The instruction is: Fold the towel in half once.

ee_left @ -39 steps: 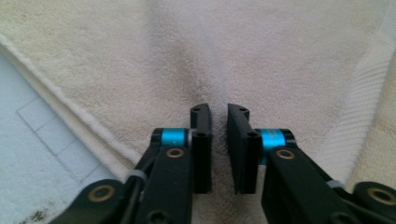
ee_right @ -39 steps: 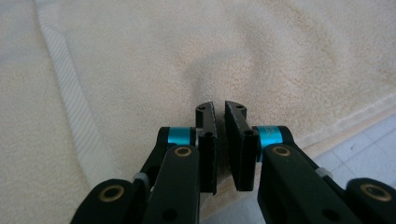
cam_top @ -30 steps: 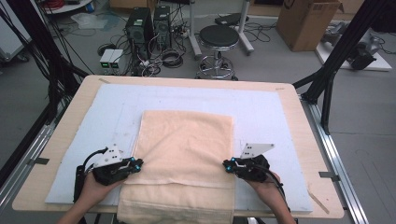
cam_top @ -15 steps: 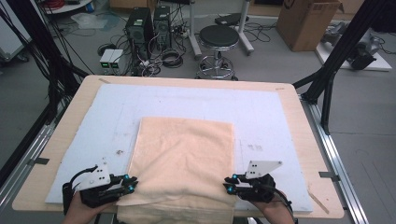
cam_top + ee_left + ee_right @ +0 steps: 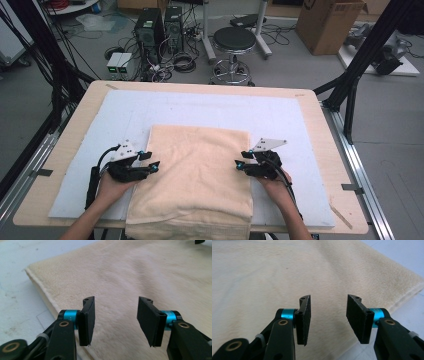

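High view: fixed overhead look at a wooden table with a pale blue mat; stool and computer towers on the floor beyond.
Towel: cream, folded into a thick rectangle, lying flat on the near half of the mat, near end draped over the table's front edge.
Left gripper: at the towel's left long edge, tips just over the cloth; in the left gripper view, jaws spread wide above the pile with nothing between them.
Right gripper: at the towel's right long edge, roughly level with the left one; in the right gripper view, jaws parted about as widely, likewise holding nothing.
Hands: one behind each gripper, forearms entering from the bottom.
Left gripper view: far-left corner of the towel and stacked layers visible along the side edge.
Right gripper view: right edge of the towel running diagonally, mat beyond.
Handling, judged: soft, limp, light, plush pile giving fair friction; no stiffness, so sag and slump likely away from any hold.
Grasp site, judged: side edges, one per gripper, pinching through the chosen layers; shallow bite likely to catch the top layer alone.
Risk, judged: uneven lift skewing the fold; draped end dragging the towel forward.
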{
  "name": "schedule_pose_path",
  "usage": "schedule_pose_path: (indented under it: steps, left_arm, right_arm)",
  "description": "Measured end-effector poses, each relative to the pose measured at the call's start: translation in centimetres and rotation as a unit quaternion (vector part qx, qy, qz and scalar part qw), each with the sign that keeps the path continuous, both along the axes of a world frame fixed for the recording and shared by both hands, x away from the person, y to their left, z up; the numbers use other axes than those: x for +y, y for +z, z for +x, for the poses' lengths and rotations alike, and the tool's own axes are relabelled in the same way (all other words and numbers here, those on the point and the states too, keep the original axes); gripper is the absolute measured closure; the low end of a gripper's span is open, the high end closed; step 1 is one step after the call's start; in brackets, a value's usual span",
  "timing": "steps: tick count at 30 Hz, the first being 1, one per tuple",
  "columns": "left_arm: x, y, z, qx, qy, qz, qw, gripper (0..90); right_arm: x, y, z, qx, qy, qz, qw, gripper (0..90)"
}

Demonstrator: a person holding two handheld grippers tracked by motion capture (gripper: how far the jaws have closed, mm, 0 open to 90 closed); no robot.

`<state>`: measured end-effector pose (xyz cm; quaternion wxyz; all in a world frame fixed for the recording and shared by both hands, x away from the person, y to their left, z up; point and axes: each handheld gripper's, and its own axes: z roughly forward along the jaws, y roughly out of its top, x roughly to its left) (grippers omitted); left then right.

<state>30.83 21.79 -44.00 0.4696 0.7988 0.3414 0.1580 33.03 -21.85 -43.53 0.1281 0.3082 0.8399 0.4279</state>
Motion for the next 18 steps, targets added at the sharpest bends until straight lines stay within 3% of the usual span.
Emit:
schedule_pose_path:
  steps: [3, 6, 7, 10, 12, 14, 15, 16, 18]
  left_arm:
    - [-0.2, -0.8, 0.8, 0.027, 0.01, 0.016, 0.9995, 53.2]
    - [0.1, -0.3, 1.4, 0.005, 0.039, -0.005, 0.9992, 55.3]
    - [0.3, 0.0, 2.1, 0.015, 0.05, -0.01, 0.9986, 56.6]
    - [0.1, 0.8, 4.0, 0.006, 0.079, -0.001, 0.9968, 56.3]
    - [0.0, 1.2, 5.6, -0.001, 0.101, -0.003, 0.9949, 56.2]
    - [-0.3, 1.2, 7.2, 0.005, 0.122, 0.002, 0.9925, 53.5]
    - [-0.4, 1.1, 8.2, 0.017, 0.133, 0.005, 0.9909, 53.0]
    - [-0.4, 0.9, 8.9, 0.02, 0.143, 0.017, 0.9894, 51.9]
    - [-0.2, 0.4, 9.9, 0.028, 0.164, 0.007, 0.986, 50.8]
  right_arm:
    - [-0.1, -0.5, 0.6, 0.002, -0.013, -0.006, 0.9999, 55.2]
    - [-0.7, -0.2, 1.3, -0.011, -0.037, -0.008, 0.9992, 56.3]
    - [-0.9, 0.0, 1.7, -0.013, -0.046, -0.007, 0.9988, 56.2]
    - [-1.4, 0.4, 3.6, -0.013, -0.076, -0.005, 0.997, 50.7]
    - [-1.5, 0.5, 4.7, -0.008, -0.086, -0.004, 0.9962, 47.9]
    - [-1.6, 0.6, 6.2, -0.002, -0.097, -0.005, 0.9953, 43.6]
    - [-1.5, 0.6, 6.6, -0.001, -0.1, -0.001, 0.995, 43.5]
    - [-1.5, 0.5, 7.3, 0.003, -0.103, -0.002, 0.9947, 43.0]
    - [-1.5, 0.3, 8.3, 0.013, -0.107, -0.007, 0.9942, 41.2]
